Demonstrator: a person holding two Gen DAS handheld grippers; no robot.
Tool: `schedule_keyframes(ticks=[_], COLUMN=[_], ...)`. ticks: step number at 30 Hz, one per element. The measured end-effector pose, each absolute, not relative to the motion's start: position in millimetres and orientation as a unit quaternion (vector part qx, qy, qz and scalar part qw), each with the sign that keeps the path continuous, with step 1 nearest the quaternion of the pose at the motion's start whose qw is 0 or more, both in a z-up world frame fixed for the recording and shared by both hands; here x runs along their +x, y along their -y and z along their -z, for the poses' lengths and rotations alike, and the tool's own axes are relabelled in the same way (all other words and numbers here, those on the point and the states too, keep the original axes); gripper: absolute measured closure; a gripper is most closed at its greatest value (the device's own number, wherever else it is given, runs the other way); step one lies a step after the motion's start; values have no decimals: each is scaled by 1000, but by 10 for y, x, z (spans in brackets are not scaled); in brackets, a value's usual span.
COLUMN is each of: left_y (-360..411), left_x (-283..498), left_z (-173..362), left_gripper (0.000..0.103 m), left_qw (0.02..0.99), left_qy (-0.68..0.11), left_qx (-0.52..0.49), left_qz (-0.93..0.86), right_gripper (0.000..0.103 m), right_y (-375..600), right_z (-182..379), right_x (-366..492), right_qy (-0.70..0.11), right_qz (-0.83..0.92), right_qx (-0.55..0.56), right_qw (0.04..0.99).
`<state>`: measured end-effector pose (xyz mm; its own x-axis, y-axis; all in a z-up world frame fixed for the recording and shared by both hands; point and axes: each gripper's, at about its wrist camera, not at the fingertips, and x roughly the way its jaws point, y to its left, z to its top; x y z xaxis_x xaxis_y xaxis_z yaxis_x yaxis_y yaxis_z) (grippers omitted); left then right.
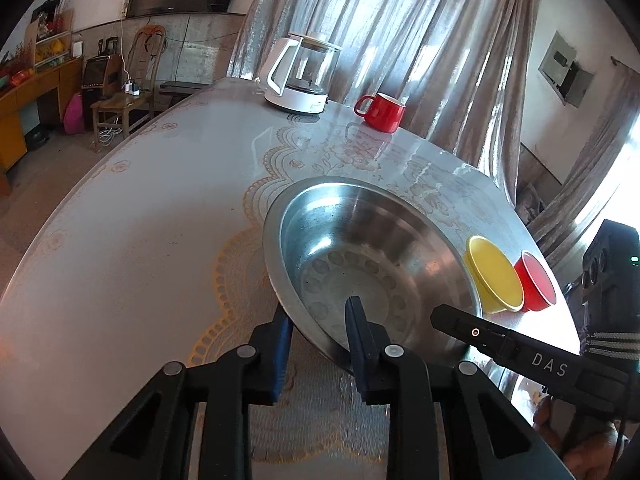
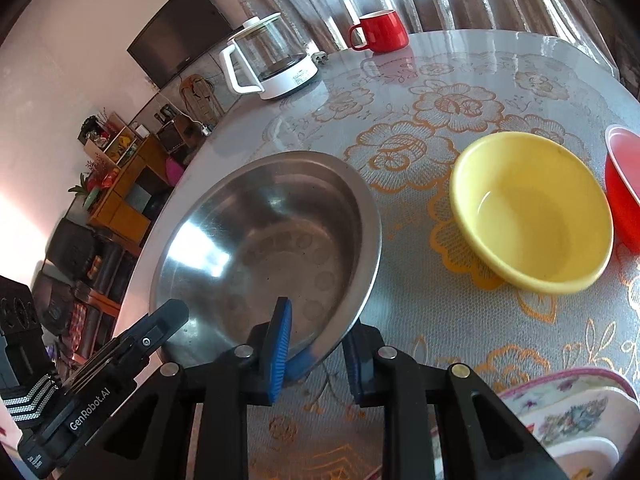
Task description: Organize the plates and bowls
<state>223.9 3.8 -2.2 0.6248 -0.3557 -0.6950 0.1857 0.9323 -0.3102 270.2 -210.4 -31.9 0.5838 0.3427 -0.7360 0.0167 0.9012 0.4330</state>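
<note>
A wide steel bowl [image 1: 360, 240] sits tilted on the lace-patterned table; it also shows in the right wrist view [image 2: 264, 236]. My left gripper [image 1: 320, 320] straddles its near rim, one finger inside and one outside, shut on the rim. My right gripper [image 2: 316, 344] clamps the opposite rim the same way. A yellow bowl [image 2: 532, 208] stands right of the steel bowl, and a red bowl [image 2: 624, 184] beside it. Both show in the left wrist view, yellow bowl [image 1: 494, 274], red bowl [image 1: 534, 286].
A glass kettle on a white base [image 1: 300, 76] and a red mug [image 1: 380, 112] stand at the table's far side by the curtain. A flower-patterned plate [image 2: 572, 412] lies near the front right edge. Chairs and cabinets are beyond the table's left edge.
</note>
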Motion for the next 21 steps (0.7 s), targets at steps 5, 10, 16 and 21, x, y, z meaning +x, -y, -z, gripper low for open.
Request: schedule_keyframes(ticks=[5,10,16,21], left_y=[-234,-405,-614,-651], left_x=[1807,1382,1026,863], left_z=[-11,-16,92,119], left_gripper=[76,75,74,74], left_qw=[896,896,886,887], left_qy=[-404,-402,-419,-422], left_qx=[-117,-126,-145,-135], left_qz=[144,141,134,130], right_gripper=[79,79,79,79], right_y=[1941,1797,1633,1545], right_z=[267,253,287,350], right_x=[2369,2020,1664,1470], right_qy=[-445,-447,-452,-454], right_qz=[-118,-138,-161,-176], right_qx=[188,179,165,157], right_qw=[867,866,862,859])
